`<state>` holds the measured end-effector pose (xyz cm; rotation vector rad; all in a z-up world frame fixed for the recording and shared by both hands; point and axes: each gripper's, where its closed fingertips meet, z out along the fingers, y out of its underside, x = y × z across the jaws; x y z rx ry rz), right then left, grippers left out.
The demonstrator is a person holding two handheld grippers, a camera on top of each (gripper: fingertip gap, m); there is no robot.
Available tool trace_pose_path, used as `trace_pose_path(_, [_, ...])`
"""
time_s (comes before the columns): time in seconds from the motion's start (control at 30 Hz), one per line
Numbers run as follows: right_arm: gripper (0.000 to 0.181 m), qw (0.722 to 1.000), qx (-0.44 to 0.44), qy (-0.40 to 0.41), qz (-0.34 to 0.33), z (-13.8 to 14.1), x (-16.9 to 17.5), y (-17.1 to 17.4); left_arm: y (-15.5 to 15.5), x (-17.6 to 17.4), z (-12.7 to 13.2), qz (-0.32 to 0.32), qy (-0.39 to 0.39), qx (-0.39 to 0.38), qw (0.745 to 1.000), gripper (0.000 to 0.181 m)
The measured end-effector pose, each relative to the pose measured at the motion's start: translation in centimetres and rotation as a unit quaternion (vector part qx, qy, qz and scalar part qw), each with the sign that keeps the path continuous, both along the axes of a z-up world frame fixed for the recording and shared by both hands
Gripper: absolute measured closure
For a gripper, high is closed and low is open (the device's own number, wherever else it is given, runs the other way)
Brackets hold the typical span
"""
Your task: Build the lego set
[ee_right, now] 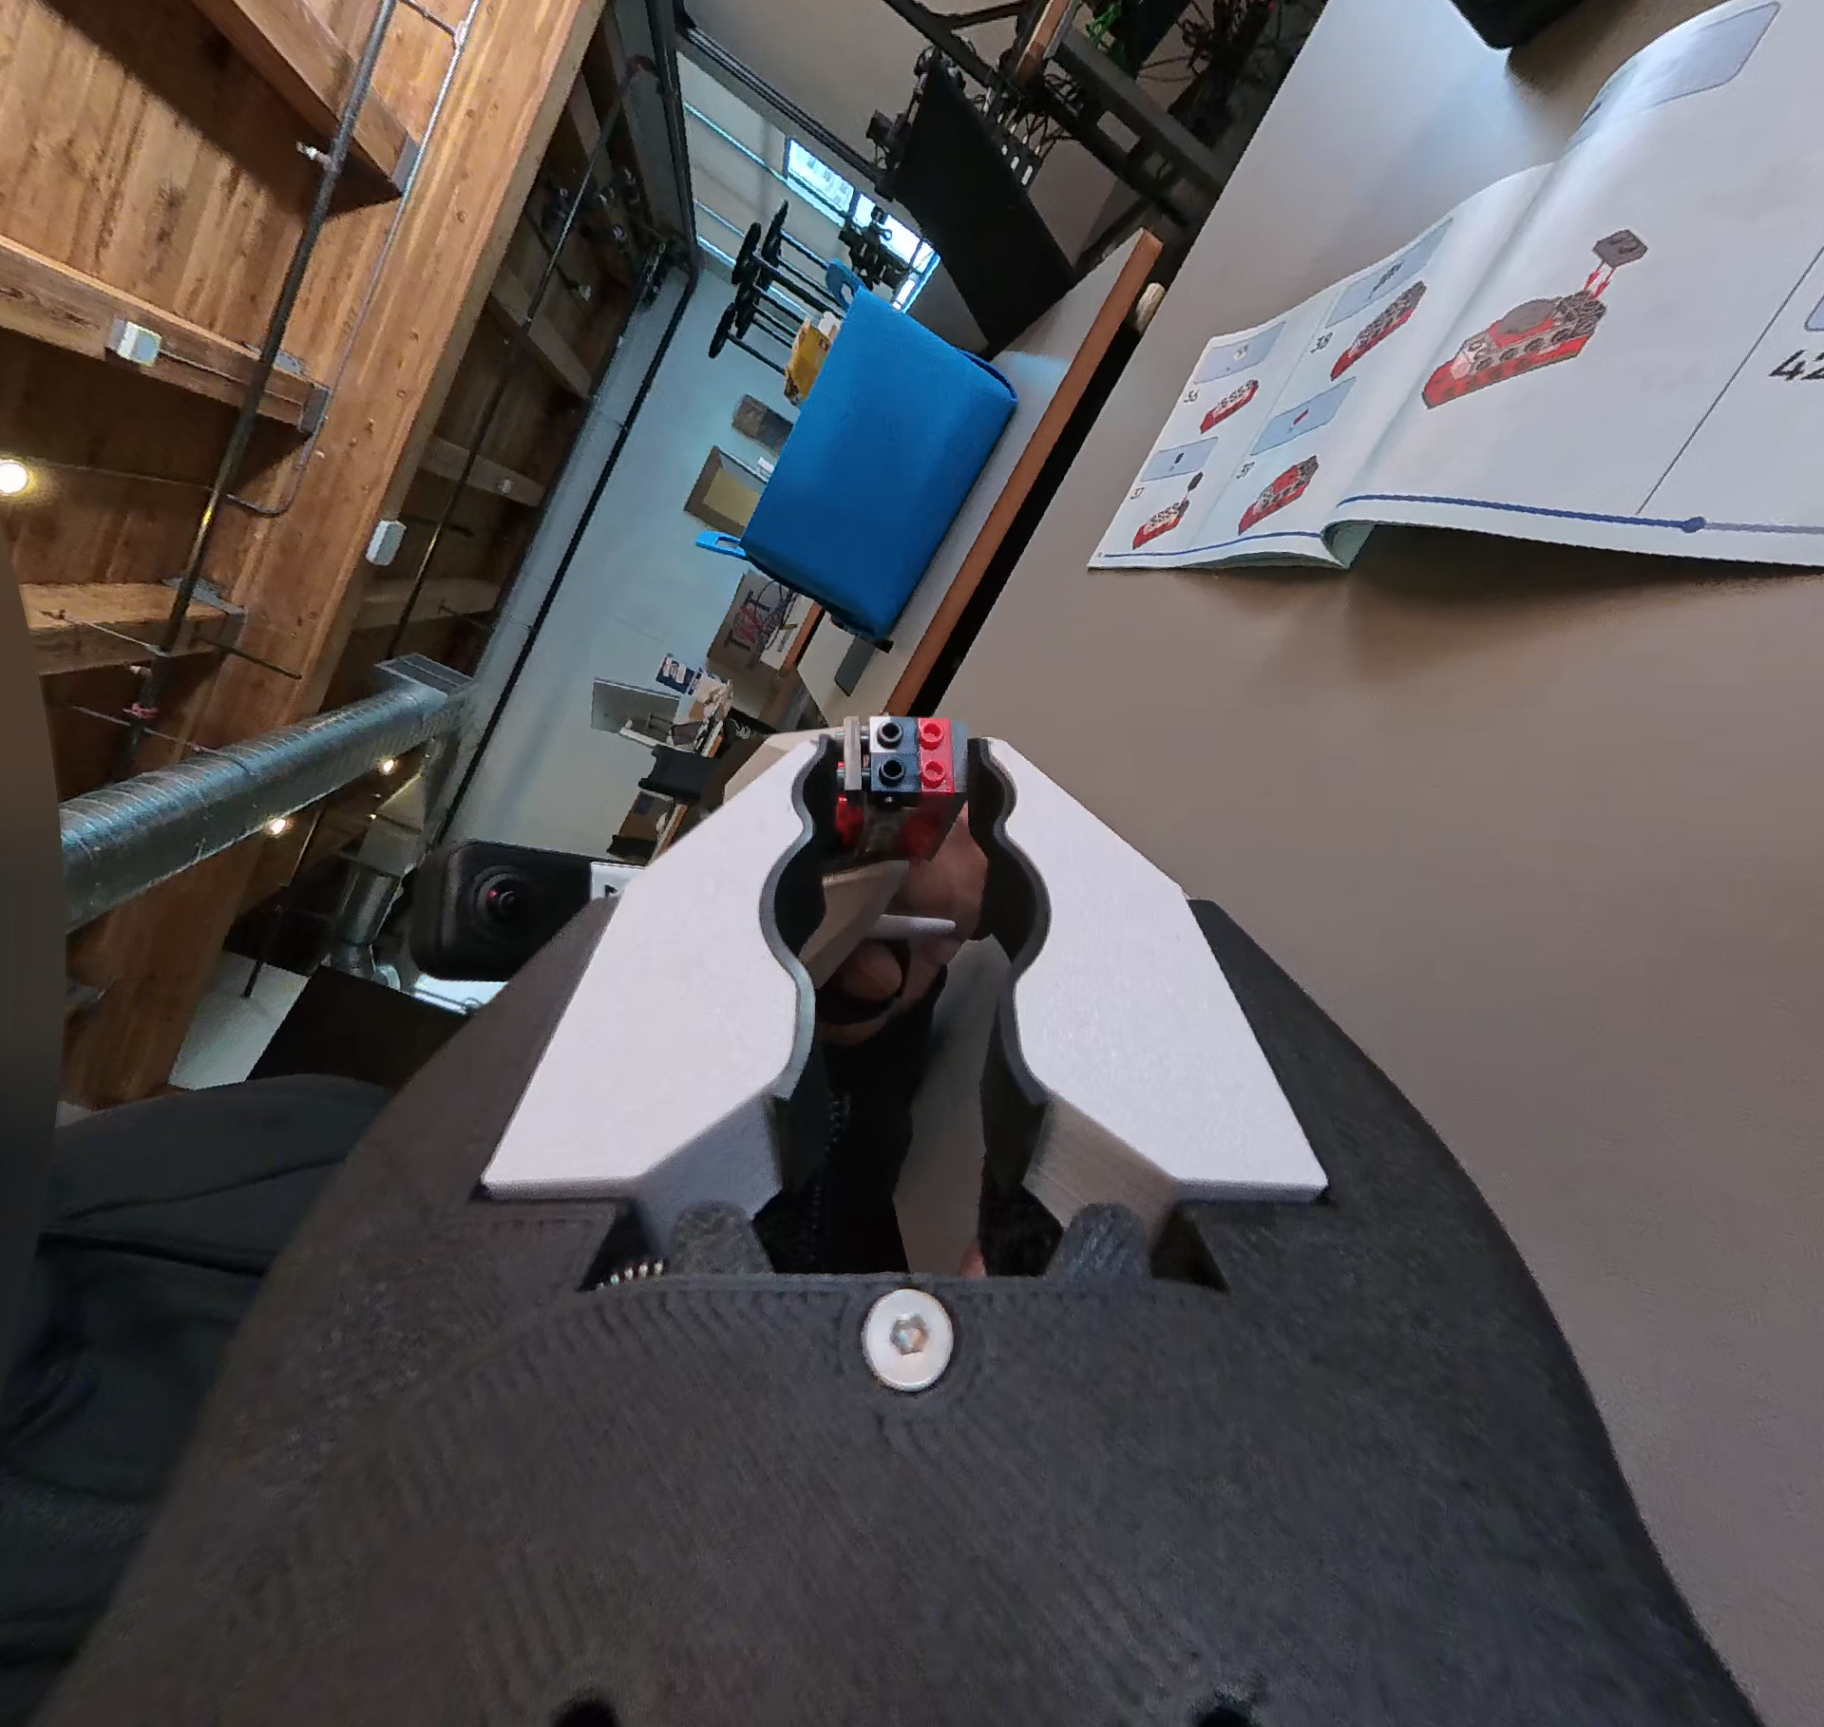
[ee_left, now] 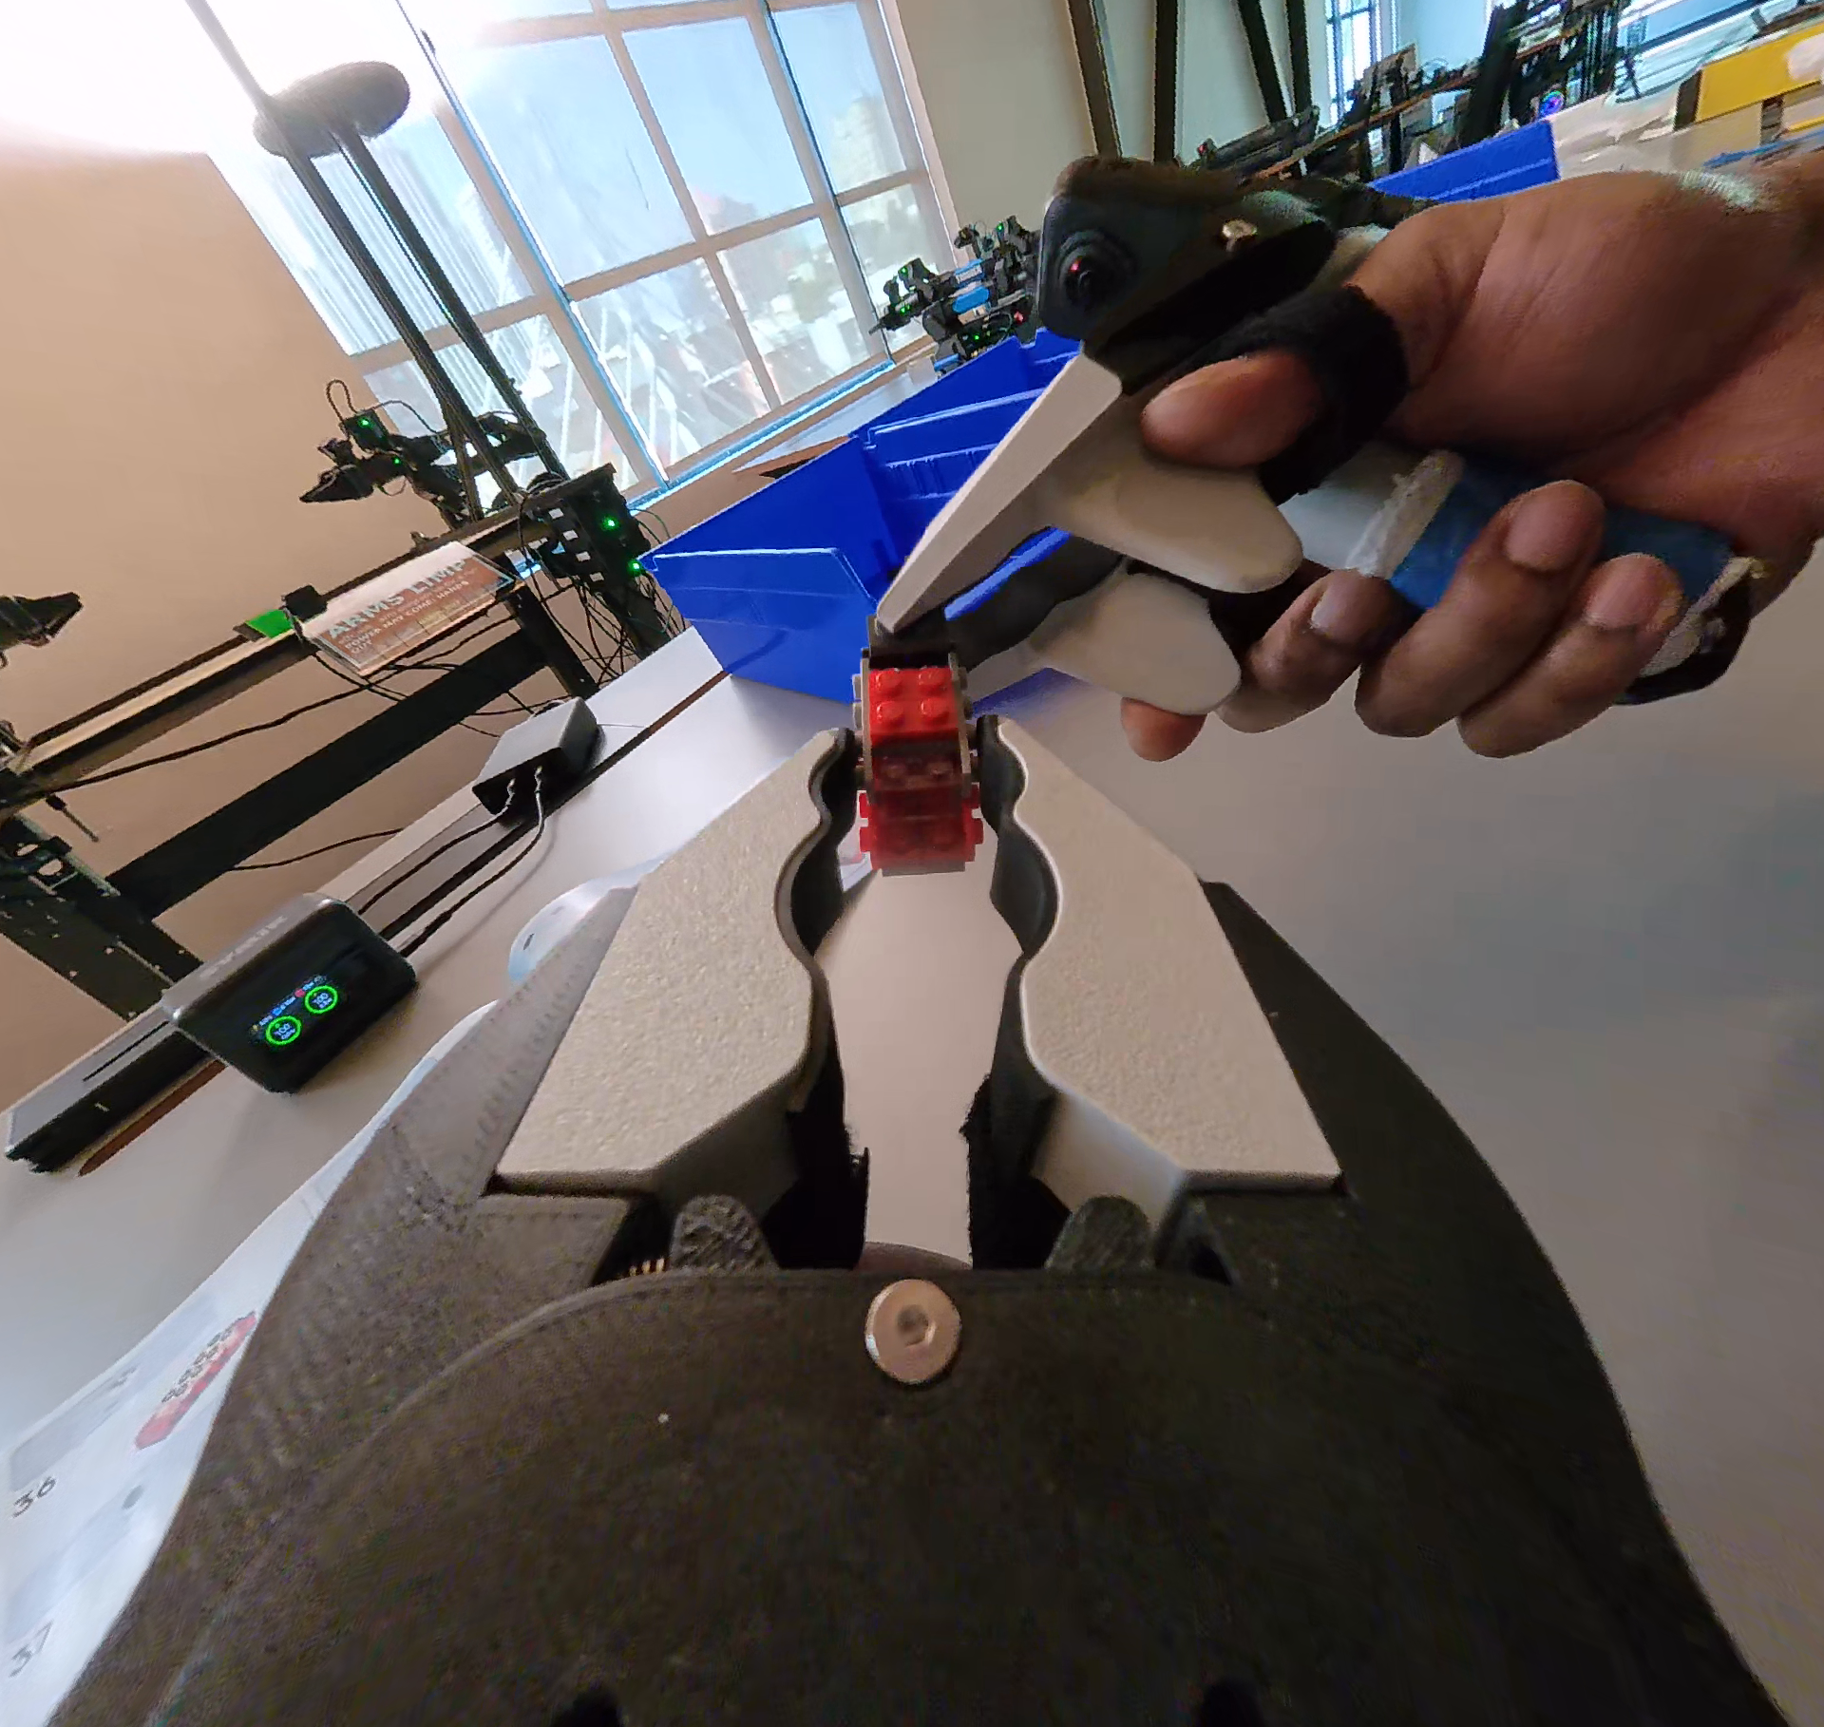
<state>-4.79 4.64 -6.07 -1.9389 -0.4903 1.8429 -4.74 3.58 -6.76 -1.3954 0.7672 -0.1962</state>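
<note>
The left grey-fingered gripper (ee_left: 913, 762) is clamped on the small red, grey and black lego assembly (ee_left: 913, 772), held at its fingertips above the table. The right grey-fingered gripper (ee_right: 903, 762) pinches the same assembly's far end, so it sits between both tips. To seat the piece well, I would press straight along the studs while the left grip holds firm.

Each wrist camera looks close along its own tool's fingers, facing the other; both share the red lego assembly (ee_left: 913, 762) (ee_right: 903, 781).
</note>
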Motion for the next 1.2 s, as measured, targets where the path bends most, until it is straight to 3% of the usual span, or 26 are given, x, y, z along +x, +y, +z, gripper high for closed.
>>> trace_pose_path(1.2, [0.156,0.999,0.000,0.045,-0.022,1.8,-0.1,-0.4,-0.7,-0.2,1.6,0.003,-0.014,0.049,0.999,0.156])
